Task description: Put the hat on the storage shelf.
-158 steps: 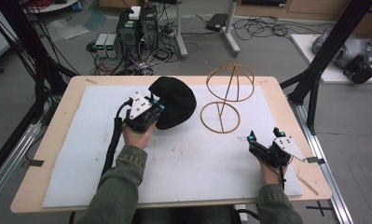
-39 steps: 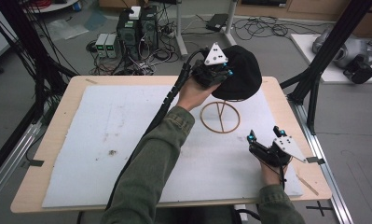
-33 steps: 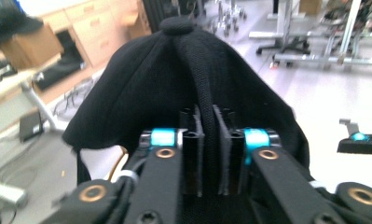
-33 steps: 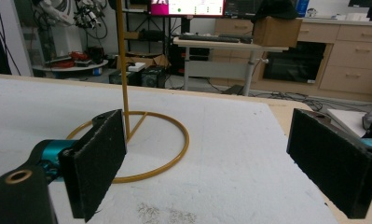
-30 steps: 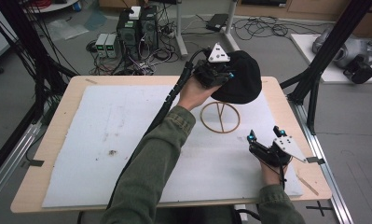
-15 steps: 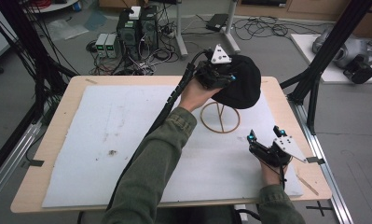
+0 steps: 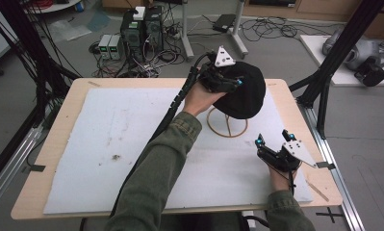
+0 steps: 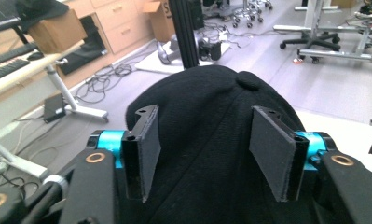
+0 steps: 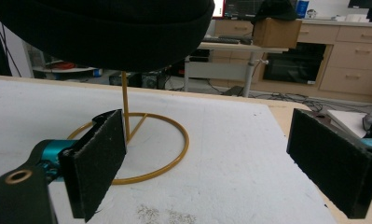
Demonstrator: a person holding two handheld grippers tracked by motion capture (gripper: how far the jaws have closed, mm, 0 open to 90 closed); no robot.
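A black knit hat [image 7: 245, 96] sits on top of a gold wire stand [image 7: 226, 129] at the table's far middle. My left gripper [image 7: 235, 84] is at the hat's left side, and its jaws have just been opening. In the left gripper view the hat [image 8: 207, 140] fills the gap of the left gripper [image 8: 201, 140], whose pads stand apart on either side of the fabric. My right gripper [image 7: 272, 137] rests open on the mat near the stand. In the right gripper view the right gripper [image 9: 207, 158] is empty, facing the stand's ring [image 9: 181, 154] under the hat's brim [image 9: 104, 28].
A white foam mat [image 7: 108, 144] covers most of the wooden table [image 7: 59, 125]. A black frame post [image 7: 324, 91] rises past the table's right edge. Computers and cables lie on the floor behind.
The hat has gone from the table's left middle, in my left gripper, up onto the wire stand. Over the last second it settled there with the hand beside it. The right gripper has not moved.
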